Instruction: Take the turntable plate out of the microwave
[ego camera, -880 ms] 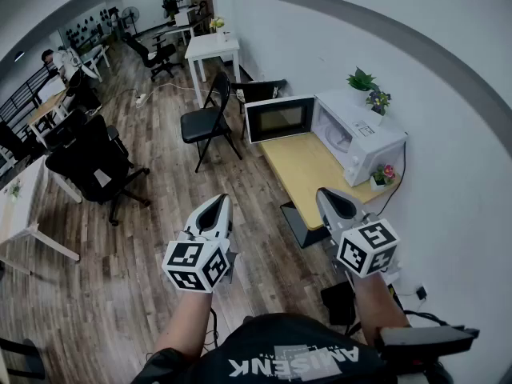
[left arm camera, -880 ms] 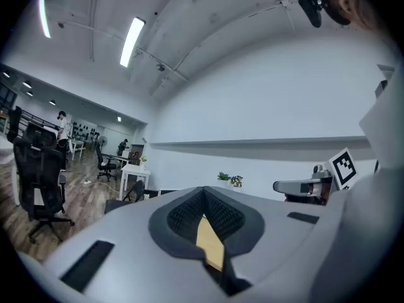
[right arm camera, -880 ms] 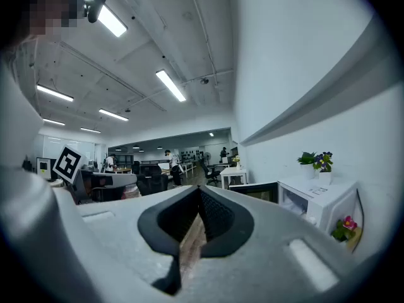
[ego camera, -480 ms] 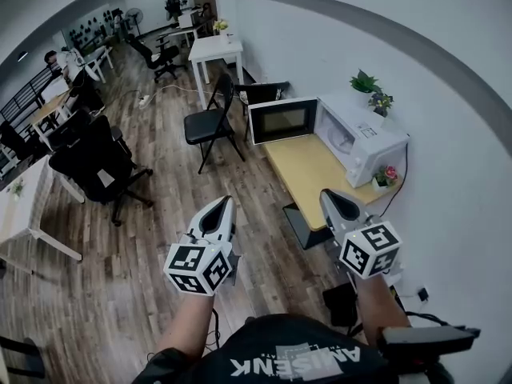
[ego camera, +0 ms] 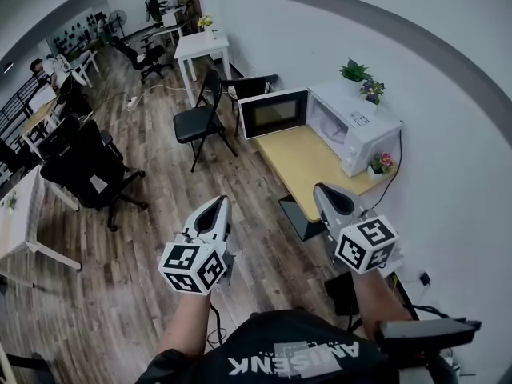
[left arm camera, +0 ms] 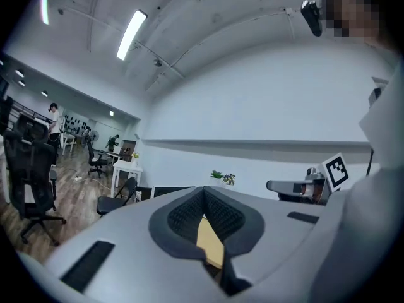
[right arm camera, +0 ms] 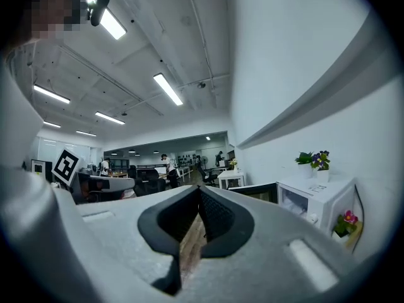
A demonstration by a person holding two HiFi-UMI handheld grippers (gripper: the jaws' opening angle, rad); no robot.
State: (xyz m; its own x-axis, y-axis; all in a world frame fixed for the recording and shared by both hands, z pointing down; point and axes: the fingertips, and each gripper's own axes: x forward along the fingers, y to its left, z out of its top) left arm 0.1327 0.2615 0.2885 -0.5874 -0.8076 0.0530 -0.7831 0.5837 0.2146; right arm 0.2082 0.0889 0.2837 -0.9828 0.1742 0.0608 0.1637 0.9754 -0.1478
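Head view — boxy white microwave [ego camera: 358,128], open.

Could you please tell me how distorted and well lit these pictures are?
Head view: strong fisheye, the grey wall band bows into an arc, light is even, the microwave sharp. Left gripper view: round black border, the ceiling light glares, the left hand-held gripper looms close. Right gripper view: same round border, bright ceiling strips, the right hand-held gripper fills the lower half.

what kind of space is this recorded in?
Probably an open-plan office: swivel chairs and desks run down the room, and a microwave with its door open sits on a small table by the wall.
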